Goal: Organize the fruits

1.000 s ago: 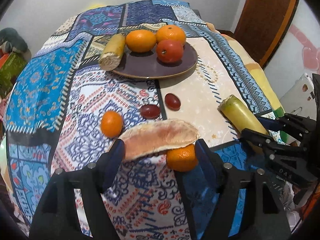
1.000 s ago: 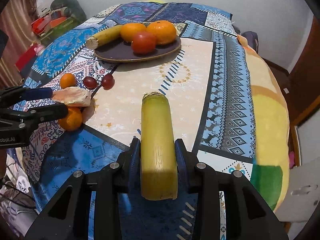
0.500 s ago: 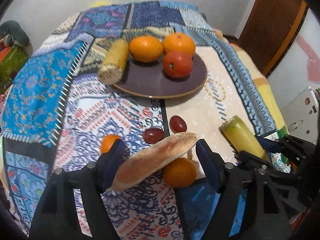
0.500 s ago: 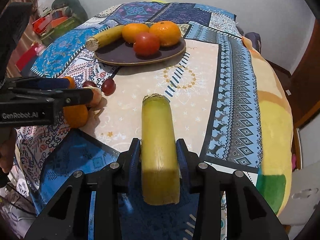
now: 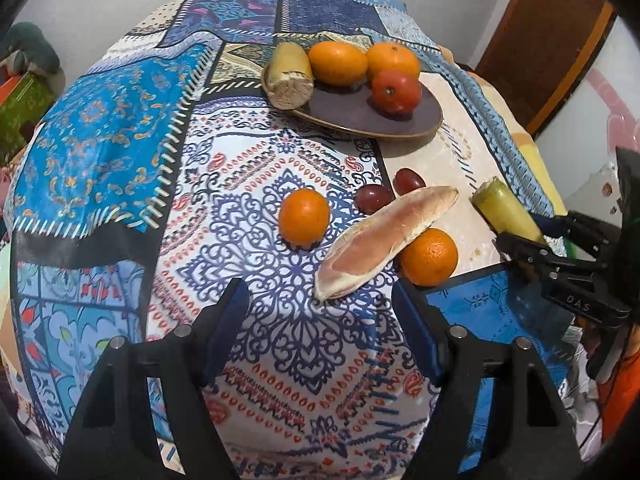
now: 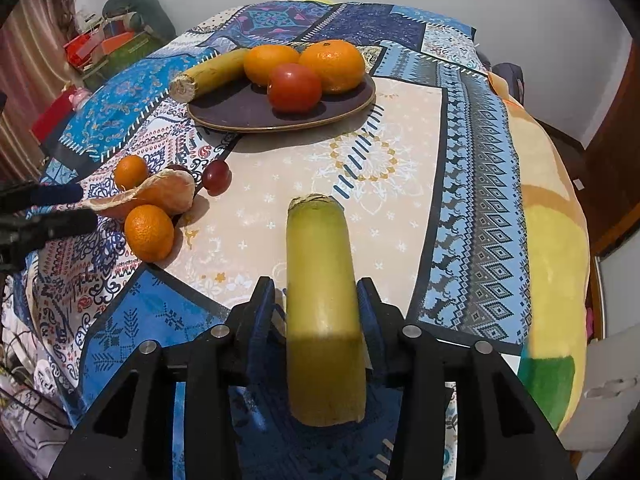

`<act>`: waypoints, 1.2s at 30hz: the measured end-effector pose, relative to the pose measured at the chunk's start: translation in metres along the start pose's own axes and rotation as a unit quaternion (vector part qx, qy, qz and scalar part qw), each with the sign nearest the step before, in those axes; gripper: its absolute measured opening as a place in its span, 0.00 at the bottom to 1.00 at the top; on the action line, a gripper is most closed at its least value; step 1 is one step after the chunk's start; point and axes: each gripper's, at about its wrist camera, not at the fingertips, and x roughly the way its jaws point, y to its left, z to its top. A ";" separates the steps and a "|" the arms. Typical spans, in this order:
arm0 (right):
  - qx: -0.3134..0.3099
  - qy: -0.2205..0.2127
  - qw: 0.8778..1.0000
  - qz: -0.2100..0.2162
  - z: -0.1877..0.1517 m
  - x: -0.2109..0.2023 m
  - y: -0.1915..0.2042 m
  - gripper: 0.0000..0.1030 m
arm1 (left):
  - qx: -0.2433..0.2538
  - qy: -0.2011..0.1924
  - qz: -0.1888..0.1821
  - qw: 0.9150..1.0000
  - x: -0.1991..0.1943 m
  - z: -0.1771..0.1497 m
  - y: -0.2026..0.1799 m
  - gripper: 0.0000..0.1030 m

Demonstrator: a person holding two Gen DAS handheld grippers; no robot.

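A yellow-green banana piece (image 6: 320, 280) lies on the cloth between the jaws of my right gripper (image 6: 316, 284). Those jaws are opening, and a gap shows beside the left pad. My left gripper (image 5: 318, 288) is empty; its jaws are closing with nothing pressed between them. Just ahead of it a curved pinkish fruit wedge (image 5: 384, 236) rests on the cloth, leaning on a small orange (image 5: 428, 256). Another small orange (image 5: 304, 218) and two red grapes (image 5: 374, 196) lie nearby. The dark plate (image 5: 360, 116) holds a banana piece, two oranges and a tomato (image 5: 396, 86).
The patterned cloth (image 5: 120, 140) covers the whole table and drops off at the right edge (image 6: 560, 240). Boxes and clutter (image 6: 108, 48) stand beyond the far left corner. A wooden door (image 5: 552, 40) is at the right.
The left gripper let go of the fruit wedge, which tipped down onto the cloth against the orange, and the gripper drew back. The right jaws widened off the banana piece.
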 end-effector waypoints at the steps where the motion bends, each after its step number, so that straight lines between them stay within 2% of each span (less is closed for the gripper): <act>1: -0.001 0.001 1.000 -0.001 0.000 0.001 0.001 0.42 | 0.006 -0.005 0.005 1.000 0.003 0.002 -0.003 0.62; 3: -0.003 0.002 1.000 -0.003 0.001 0.002 0.002 0.43 | 0.009 0.001 -0.003 1.000 0.010 0.005 -0.007 0.46; 5: -0.003 0.003 1.000 -0.004 0.002 0.002 0.002 0.43 | 0.009 0.008 -0.020 1.000 0.018 0.007 -0.012 0.36; 7: -0.003 0.003 1.000 -0.003 0.002 0.003 0.002 0.43 | 0.016 0.001 -0.012 1.000 0.019 0.007 -0.015 0.36; 11: 0.000 0.003 1.000 0.000 0.004 0.004 0.001 0.43 | 0.016 -0.005 -0.020 1.000 0.011 -0.001 -0.017 0.23; 15: 0.008 0.001 1.000 0.008 0.005 0.004 -0.001 0.43 | 0.023 -0.020 -0.014 0.999 -0.009 -0.014 -0.017 0.16; 18: 0.017 -0.002 1.000 0.015 0.004 0.003 -0.004 0.38 | 0.023 -0.023 -0.014 0.999 -0.023 -0.028 -0.016 0.11; 20: 0.020 -0.003 1.000 0.014 0.004 0.001 -0.006 0.32 | 0.022 -0.017 -0.013 1.000 -0.028 -0.038 -0.017 0.10; 26: 0.018 -0.003 1.000 0.021 -0.002 -0.002 -0.006 0.32 | 0.031 0.005 -0.002 0.999 -0.036 -0.055 -0.023 0.10; 28: 0.016 -0.003 1.000 0.021 -0.003 -0.003 -0.006 0.31 | 0.028 0.001 -0.002 1.000 -0.041 -0.051 -0.023 0.16; 30: 0.016 -0.003 1.000 0.021 -0.003 -0.003 -0.006 0.31 | 0.032 -0.004 -0.002 0.999 -0.043 -0.045 -0.025 0.34; 32: 0.016 -0.003 1.000 0.022 -0.003 -0.003 -0.006 0.31 | 0.040 -0.007 0.007 0.999 -0.042 -0.037 -0.029 0.47; 36: 0.015 -0.003 1.000 0.023 -0.003 -0.003 -0.007 0.31 | 0.061 0.007 0.004 0.998 -0.023 -0.021 -0.037 0.47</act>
